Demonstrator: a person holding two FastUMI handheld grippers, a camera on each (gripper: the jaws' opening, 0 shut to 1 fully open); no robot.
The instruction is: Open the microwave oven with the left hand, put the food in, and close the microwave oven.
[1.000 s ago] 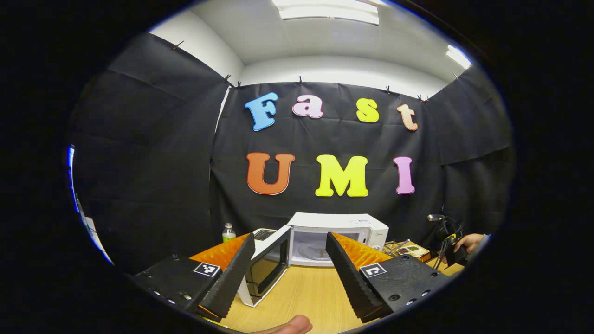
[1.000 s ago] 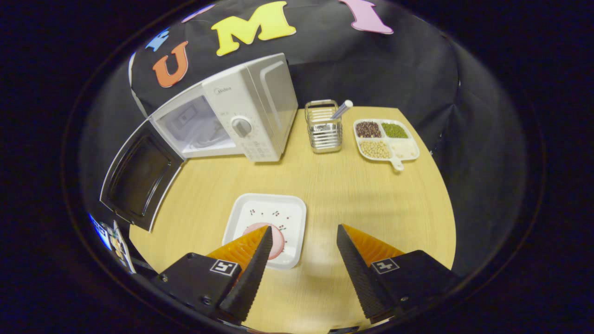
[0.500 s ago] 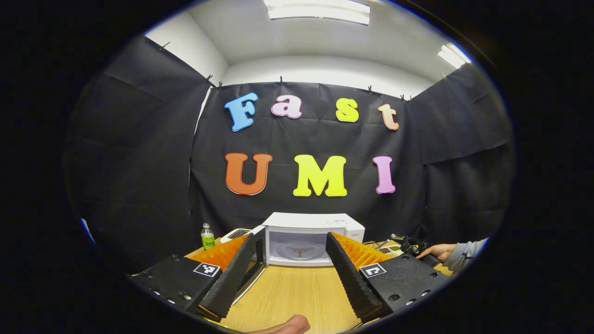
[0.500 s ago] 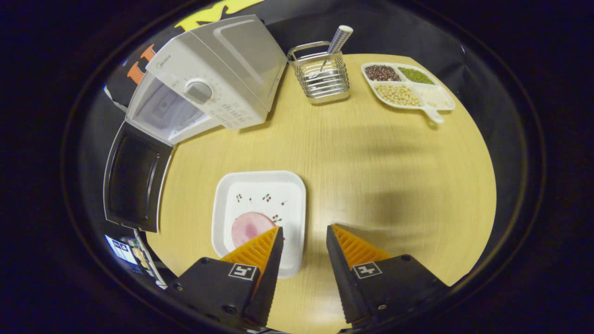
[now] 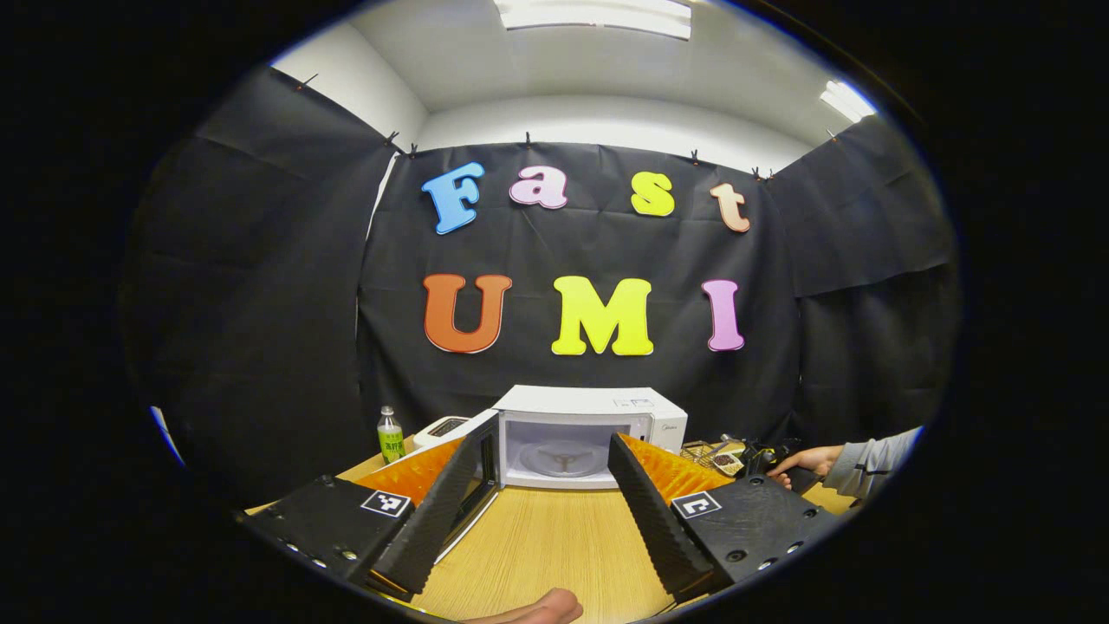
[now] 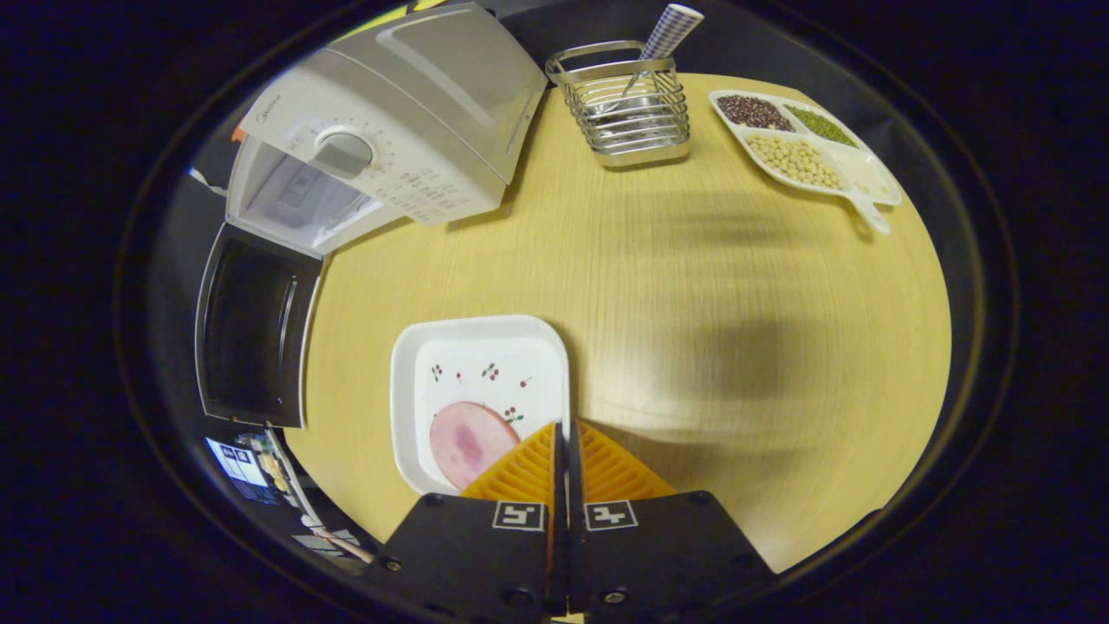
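The white microwave oven [image 5: 589, 433] at the far left corner of the pale wooden desk [image 6: 693, 286] has its dark-windowed door [image 6: 251, 334] swung open, so the step in hand is taking up the food. The right gripper [image 6: 567, 433] has its jaws clenched on the right rim of the square white plate [image 6: 481, 394] carrying a pink ham slice [image 6: 468, 442], near the desk's near edge. The next move probably calls for a level lift toward the open cavity. The left gripper [image 5: 533, 503] hangs released, facing the oven.

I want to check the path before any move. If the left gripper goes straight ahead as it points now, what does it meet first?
Probably the open microwave oven: its cavity lies straight ahead between the left gripper fingers. The bare table lies between; depth is hard to judge.
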